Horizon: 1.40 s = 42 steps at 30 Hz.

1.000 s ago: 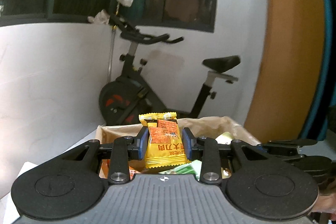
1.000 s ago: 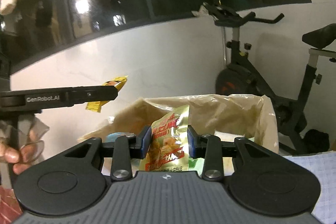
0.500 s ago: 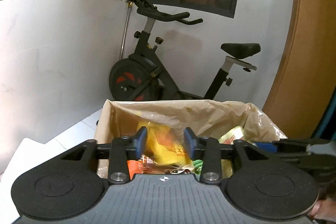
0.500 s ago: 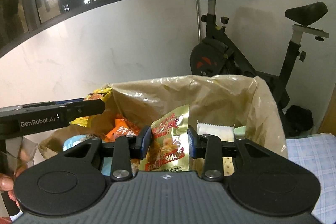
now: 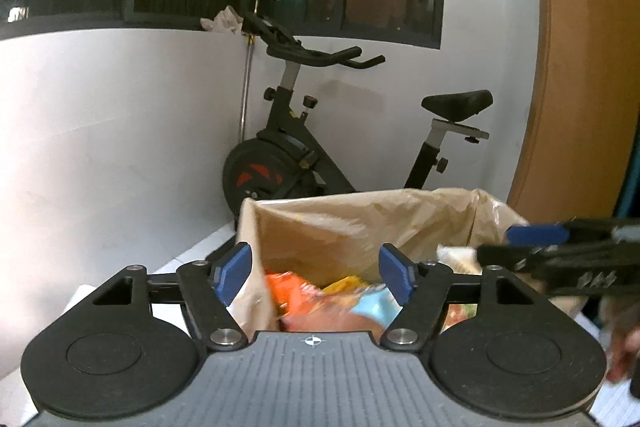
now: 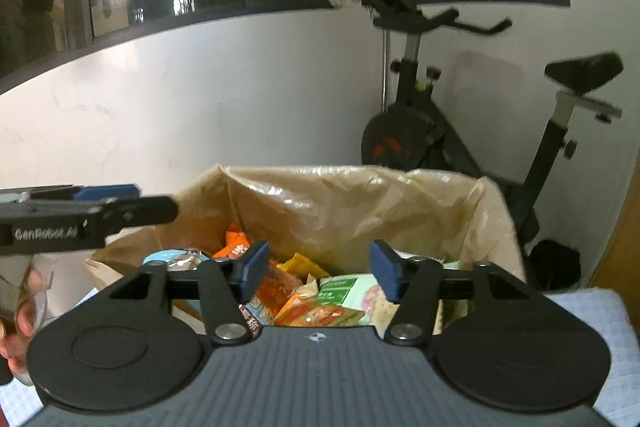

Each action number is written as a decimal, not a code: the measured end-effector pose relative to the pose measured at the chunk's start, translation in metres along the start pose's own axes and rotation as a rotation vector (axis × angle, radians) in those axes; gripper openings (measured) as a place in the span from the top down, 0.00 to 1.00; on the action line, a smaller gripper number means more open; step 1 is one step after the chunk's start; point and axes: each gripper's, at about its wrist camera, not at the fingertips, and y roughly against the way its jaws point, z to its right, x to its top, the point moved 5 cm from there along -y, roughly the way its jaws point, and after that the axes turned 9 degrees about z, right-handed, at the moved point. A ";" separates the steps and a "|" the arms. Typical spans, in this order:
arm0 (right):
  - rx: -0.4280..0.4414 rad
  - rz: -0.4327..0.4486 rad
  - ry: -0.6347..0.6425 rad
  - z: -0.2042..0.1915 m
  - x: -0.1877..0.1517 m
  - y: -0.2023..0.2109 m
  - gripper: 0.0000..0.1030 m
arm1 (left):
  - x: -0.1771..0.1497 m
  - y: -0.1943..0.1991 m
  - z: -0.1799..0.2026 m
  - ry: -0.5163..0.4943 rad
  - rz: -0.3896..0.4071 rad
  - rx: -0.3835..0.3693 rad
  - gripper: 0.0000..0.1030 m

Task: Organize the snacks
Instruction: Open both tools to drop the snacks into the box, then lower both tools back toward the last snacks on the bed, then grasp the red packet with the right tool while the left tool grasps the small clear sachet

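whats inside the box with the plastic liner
The lined box holds a loose heap of snack packets: an orange packet, a yellow one, a green-and-white one. Lower layers and the box bottom are covered by the pile and the right gripper.

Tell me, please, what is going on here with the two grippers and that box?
A person is sorting snacks into a lined box, one hand-held gripper per hand. The left hand-held gripper and the right hand-held gripper both hover over the box with jaws wide apart and nothing between them. Snack packets lie piled inside: orange, green and yellow ones. An exercise bike stands by the wall behind.
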 end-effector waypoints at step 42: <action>-0.032 -0.252 -0.103 0.033 -0.199 0.052 0.22 | -0.183 0.025 -0.006 0.058 -0.280 -0.032 0.30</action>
